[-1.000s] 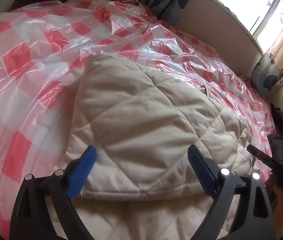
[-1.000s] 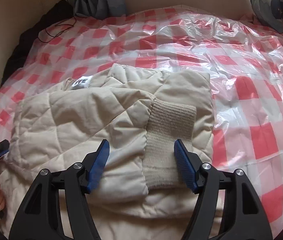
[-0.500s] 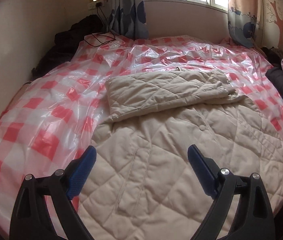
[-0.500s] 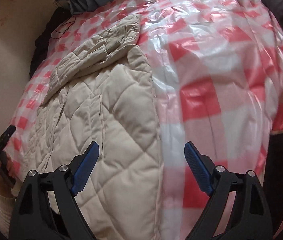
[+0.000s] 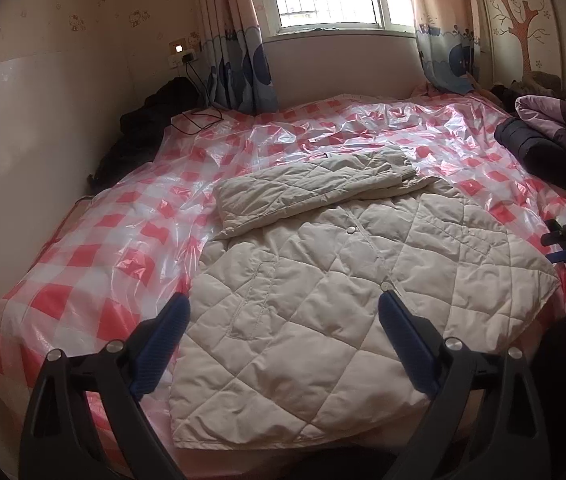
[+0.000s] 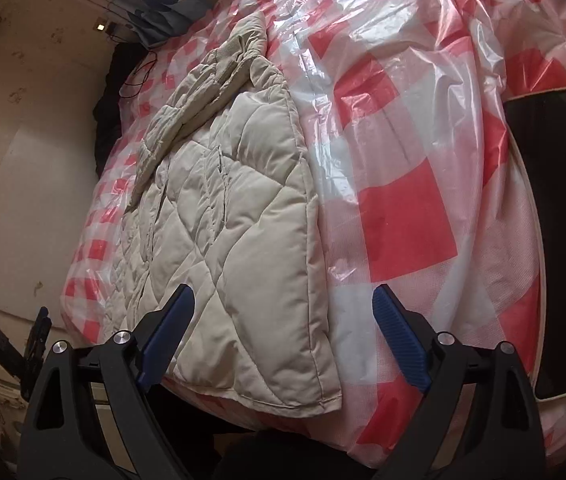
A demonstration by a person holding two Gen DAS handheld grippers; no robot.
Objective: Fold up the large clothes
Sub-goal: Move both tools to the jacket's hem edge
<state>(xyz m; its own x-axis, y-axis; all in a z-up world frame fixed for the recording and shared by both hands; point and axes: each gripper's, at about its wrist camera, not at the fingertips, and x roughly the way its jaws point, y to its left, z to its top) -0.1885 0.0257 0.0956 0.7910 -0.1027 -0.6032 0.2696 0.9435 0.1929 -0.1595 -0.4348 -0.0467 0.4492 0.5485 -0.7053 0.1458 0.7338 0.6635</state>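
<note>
Quilted coat (image 5: 323, 280) on checkered bed (image 5: 95, 256)

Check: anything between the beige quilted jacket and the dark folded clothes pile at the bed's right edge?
Only bare red-checked plastic sheet lies between the beige quilted jacket and the dark clothes pile, per the left wrist view.

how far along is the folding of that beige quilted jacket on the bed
Done: both sleeves lie folded across the beige jacket's top. In hand: nothing; the left gripper and right gripper, jaws just opened wider, hover open by its hem. Left: folding the body, which lies flat on the checked plastic sheet.
</note>
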